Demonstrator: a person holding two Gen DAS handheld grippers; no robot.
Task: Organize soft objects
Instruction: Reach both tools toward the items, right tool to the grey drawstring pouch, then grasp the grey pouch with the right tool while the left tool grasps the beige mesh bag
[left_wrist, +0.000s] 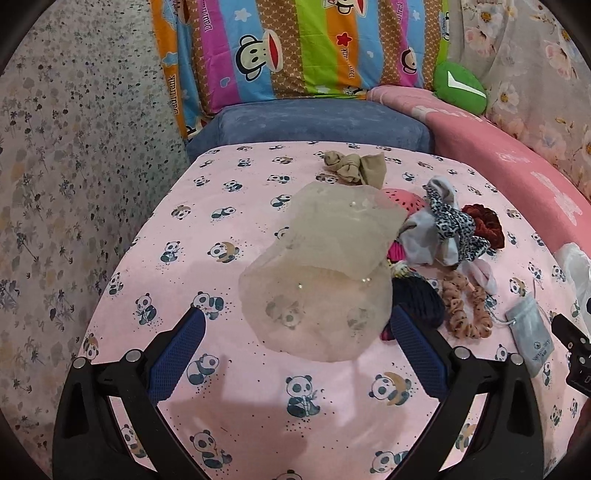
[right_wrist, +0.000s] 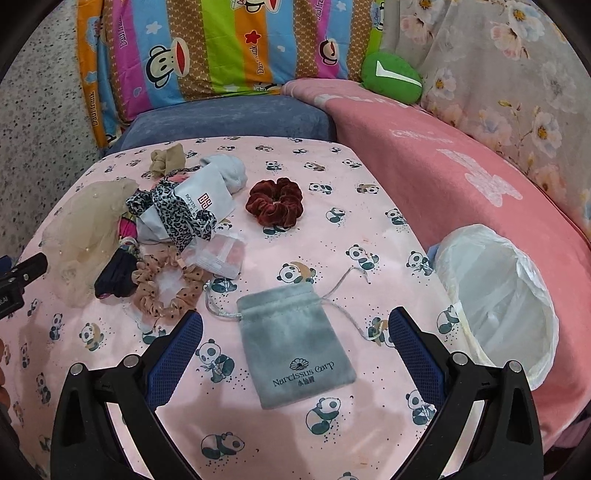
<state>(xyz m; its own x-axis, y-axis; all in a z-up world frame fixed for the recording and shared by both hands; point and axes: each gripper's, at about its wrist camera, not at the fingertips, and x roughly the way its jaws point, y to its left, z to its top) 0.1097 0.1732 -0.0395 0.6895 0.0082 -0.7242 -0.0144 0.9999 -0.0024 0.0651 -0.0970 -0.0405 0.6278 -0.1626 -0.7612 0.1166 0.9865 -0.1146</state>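
Surface: pink cotton sheet printed with pandas (right_wrist: 295, 435), spread over a rounded table or cushion.

Item 1. Left gripper (left_wrist: 297, 321), black frame with blue textured pads, jaws spread wide, holding nothing. It sits over the near edge of item 3.

Item 2. Right gripper (right_wrist: 295, 325), same build, jaws spread wide, holding nothing. Item 4 lies flat on the sheet between its 2 fingers, not touched by either.

Item 3. Sheer beige organza pouch with small pearl beads (left_wrist: 317, 273), lying flat, centre of the left view; pandas show through its near end.

Item 4. Grey velvet drawstring pouch with dark printed lettering (right_wrist: 295, 347), silver cord trailing to the left and right.

Item 5. Dark red velvet scrunchie (right_wrist: 275, 201), alone, far of item 4 and well apart from it.

Item 6. Peach dotted chiffon scrunchie (right_wrist: 166, 291), just left of item 4's cord.

Item 7. Black-and-white leopard-print fabric strip (right_wrist: 177, 214), draped across a light grey cloth bag with a red square logo (right_wrist: 207, 199).

Item 8. Small translucent white mesh pouch (right_wrist: 221, 256), touching the near edge of item 7.

Item 9. Dark navy knitted piece (right_wrist: 114, 277), between items 3 and 6.

Item 10. Knotted tan fabric bow (left_wrist: 351, 168), far side of the pile.

Item 11. White plastic-lined round bin (right_wrist: 498, 295), right of the sheet, against a pink blanket (right_wrist: 424, 155).
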